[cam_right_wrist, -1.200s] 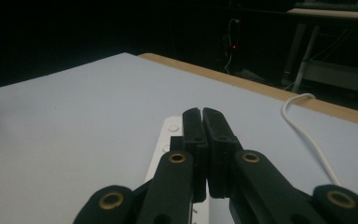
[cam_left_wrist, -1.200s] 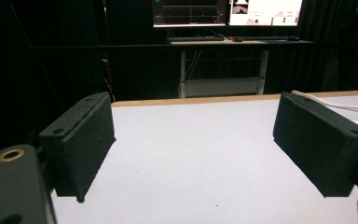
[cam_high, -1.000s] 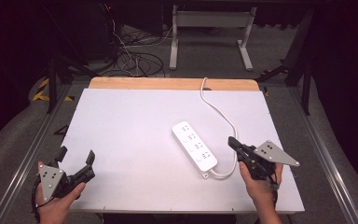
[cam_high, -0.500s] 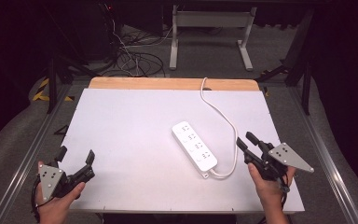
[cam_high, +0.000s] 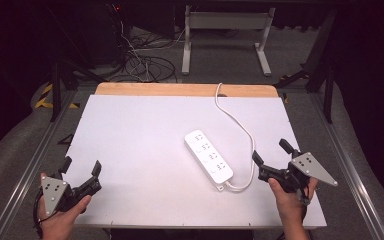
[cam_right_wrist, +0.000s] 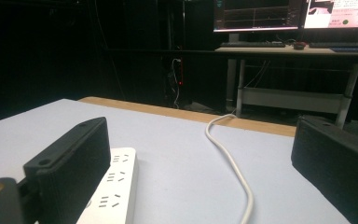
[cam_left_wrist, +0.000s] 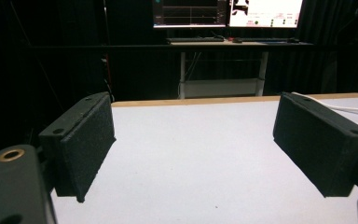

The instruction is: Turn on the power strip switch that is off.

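Observation:
A white power strip (cam_high: 208, 155) lies diagonally on the white table top (cam_high: 140, 135), right of the middle. Its white cable (cam_high: 240, 125) loops round its near end and runs off over the far edge. My right gripper (cam_high: 269, 151) is just right of the strip's near end and apart from it. Its jaws have just been opening and stand open with nothing between them. In the right gripper view the power strip (cam_right_wrist: 114, 186) lies behind the left jaw and the cable (cam_right_wrist: 228, 154) runs between the jaws of my right gripper (cam_right_wrist: 200, 140). My left gripper (cam_high: 82, 165) rests open at the near left corner, my left gripper (cam_left_wrist: 196, 130) over bare table.
A wooden strip (cam_high: 155, 89) borders the table's far edge. Beyond it stand a desk frame (cam_high: 225, 35) and loose floor cables (cam_high: 145, 62). Monitors (cam_left_wrist: 228, 11) glow on a desk behind. Metal rails (cam_high: 350, 175) run along both sides of the table.
My right gripper's jaws went from shut to open, and the hand drew back a little to the right, away from the power strip's end. The left gripper kept still.

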The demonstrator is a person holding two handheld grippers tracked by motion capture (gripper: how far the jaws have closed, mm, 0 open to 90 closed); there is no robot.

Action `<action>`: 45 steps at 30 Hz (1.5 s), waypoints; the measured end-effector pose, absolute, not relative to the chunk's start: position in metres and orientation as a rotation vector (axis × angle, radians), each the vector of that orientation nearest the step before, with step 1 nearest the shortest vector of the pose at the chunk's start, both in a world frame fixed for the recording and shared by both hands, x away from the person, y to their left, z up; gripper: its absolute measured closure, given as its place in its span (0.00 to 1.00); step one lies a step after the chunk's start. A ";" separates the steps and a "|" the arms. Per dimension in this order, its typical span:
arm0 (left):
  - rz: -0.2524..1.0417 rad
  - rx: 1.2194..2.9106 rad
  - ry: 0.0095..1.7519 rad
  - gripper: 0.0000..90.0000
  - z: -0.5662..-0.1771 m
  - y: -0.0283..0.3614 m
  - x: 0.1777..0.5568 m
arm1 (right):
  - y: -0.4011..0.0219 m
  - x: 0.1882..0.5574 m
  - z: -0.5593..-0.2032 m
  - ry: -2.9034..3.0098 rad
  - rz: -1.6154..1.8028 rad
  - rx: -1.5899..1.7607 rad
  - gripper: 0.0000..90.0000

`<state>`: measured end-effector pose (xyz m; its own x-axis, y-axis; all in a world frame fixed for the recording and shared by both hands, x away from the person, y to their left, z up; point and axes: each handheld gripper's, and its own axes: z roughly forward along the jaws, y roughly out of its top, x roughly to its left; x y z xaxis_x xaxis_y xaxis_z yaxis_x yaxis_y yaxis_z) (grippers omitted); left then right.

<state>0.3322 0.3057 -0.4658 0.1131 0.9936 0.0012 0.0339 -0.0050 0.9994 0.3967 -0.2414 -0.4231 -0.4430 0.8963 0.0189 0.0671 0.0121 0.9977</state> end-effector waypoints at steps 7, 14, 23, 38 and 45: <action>1.110 1.285 1.149 0.15 -0.466 0.306 0.332 | -0.244 0.397 -0.423 1.602 1.509 1.014 0.07; 1.116 1.289 1.146 0.15 -0.466 0.305 0.333 | -0.242 0.397 -0.424 1.611 1.499 1.017 0.06; 1.106 1.299 1.138 0.15 -0.466 0.302 0.336 | -0.245 0.394 -0.425 1.603 1.486 1.029 0.04; 1.114 1.300 1.138 0.15 -0.466 0.304 0.334 | -0.244 0.396 -0.425 1.614 1.478 1.023 0.04; 1.114 1.291 1.147 0.15 -0.466 0.306 0.332 | -0.242 0.398 -0.425 1.626 1.480 1.018 0.05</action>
<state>0.3316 0.3061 -0.4661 0.1123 0.9937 0.0054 0.0343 -0.0093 0.9994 0.3980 -0.2416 -0.4251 -0.4432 0.8964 0.0083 0.0923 0.0364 0.9951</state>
